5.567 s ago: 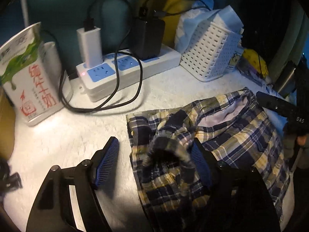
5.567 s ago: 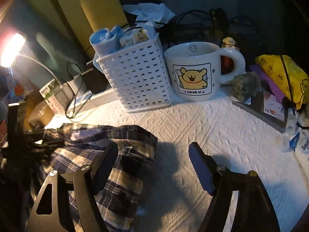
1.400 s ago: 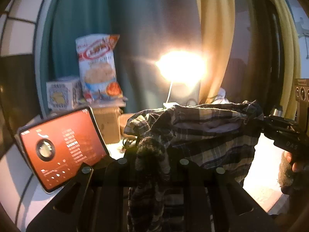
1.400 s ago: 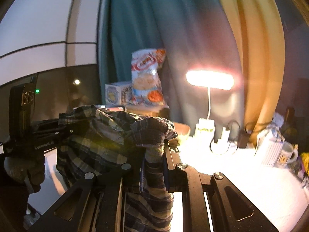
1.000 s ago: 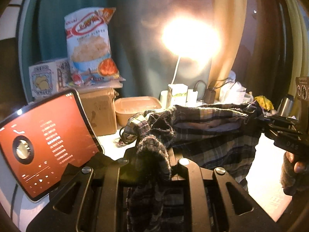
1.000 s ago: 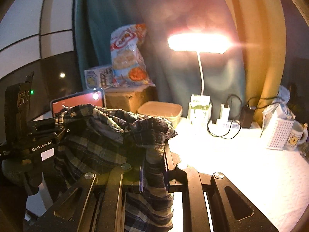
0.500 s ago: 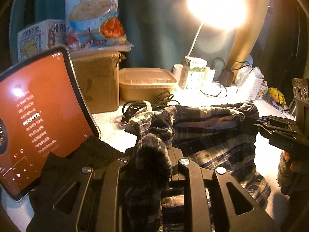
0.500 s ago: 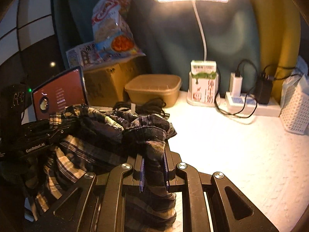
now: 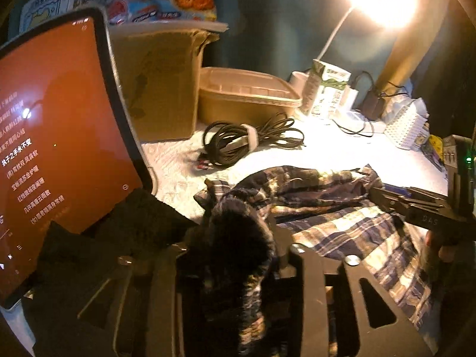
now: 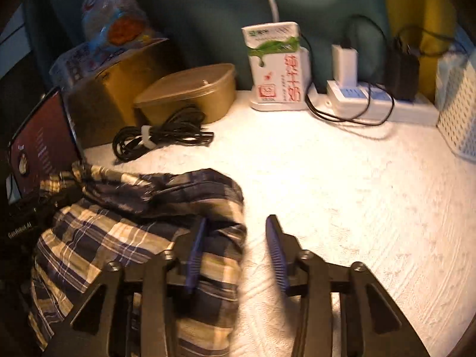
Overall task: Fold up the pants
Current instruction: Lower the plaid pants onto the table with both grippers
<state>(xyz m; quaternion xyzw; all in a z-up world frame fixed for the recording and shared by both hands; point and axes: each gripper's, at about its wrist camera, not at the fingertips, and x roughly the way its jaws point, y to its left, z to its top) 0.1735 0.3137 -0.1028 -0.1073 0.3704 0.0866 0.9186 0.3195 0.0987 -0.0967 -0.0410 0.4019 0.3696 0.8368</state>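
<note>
The plaid pants (image 9: 342, 223) lie spread on the white textured cloth (image 10: 357, 193). My left gripper (image 9: 238, 253) is shut on a bunched corner of the pants, which hides its fingertips. My right gripper (image 10: 235, 238) is open just above the cloth at the right edge of the pants (image 10: 148, 223), with nothing between its blue pads (image 10: 275, 244). The right gripper also shows in the left wrist view (image 9: 416, 205) at the far end of the pants.
A tablet with a red screen (image 9: 53, 136) stands at the left. Behind are a cardboard box (image 9: 157, 83), a lidded tub (image 10: 190, 92), a coiled black cable (image 10: 157, 136), a milk carton (image 10: 276, 68), a power strip (image 10: 380, 104) and a white basket (image 10: 458, 110).
Both grippers came down with the pants from mid-air onto the cloth. The right gripper has opened and let go of its corner; the left stays shut on its corner.
</note>
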